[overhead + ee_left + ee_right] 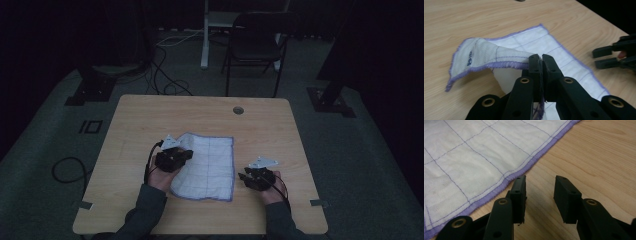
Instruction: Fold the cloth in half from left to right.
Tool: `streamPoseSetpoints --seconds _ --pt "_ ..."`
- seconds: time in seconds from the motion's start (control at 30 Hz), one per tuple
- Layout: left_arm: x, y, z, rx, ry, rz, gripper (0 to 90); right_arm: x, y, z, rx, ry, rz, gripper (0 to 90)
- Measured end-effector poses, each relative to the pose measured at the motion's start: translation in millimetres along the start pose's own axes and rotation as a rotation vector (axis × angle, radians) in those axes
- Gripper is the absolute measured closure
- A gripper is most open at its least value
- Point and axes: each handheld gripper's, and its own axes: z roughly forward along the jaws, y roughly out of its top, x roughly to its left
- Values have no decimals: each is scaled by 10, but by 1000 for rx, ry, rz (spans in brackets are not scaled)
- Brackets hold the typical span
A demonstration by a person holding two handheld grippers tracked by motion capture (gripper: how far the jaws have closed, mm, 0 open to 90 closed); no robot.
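Dim room, dark floor with loose cables [165,75], a black chair [255,42] behind the wooden table [200,115]. Small round grommet [238,110] near the table's far edge.

White cloth [210,165] with purple hem and thin grid stitching lies on the table between the two hands, mostly flat. Left gripper [186,154] sits at the cloth's left edge, held by the left hand [160,179]. In the left gripper view the jaws are pinched together on the cloth's [499,53] hem; the gripped edge is lifted off the table and folded over, so the cloth's near corner curls up and shows its underside with a small blue printed label [469,60]. Rest of the cloth stays flat on the wood beyond the jaws.

Right gripper [245,177] is on the table just right of the cloth's right edge, near its lower right corner, held by the right hand [272,192]. In the right gripper view [540,195] its jaws stand apart with bare wood between them, nothing held; the left jaw's tip is just beside the purple hem [529,161], touching or not I cannot tell. The left gripper view also shows the right gripper [599,58] farther off at the right, jaws parted, beyond the cloth's edge.

Grey sleeves [145,215] come in from the bottom of the high view.
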Motion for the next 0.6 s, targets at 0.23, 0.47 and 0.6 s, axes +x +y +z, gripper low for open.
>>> streamPoseSetpoints --seconds 0.23,0.47,0.6 --pt "-141 86 94 1 -40 26 872 0 0 -2 0 -1 0 624" --pt "-289 135 236 23 -74 58 872 -4 -2 -4 0 -2 1 624" --pt "-355 154 340 37 -88 66 872 -5 -4 -3 0 -3 -2 624"
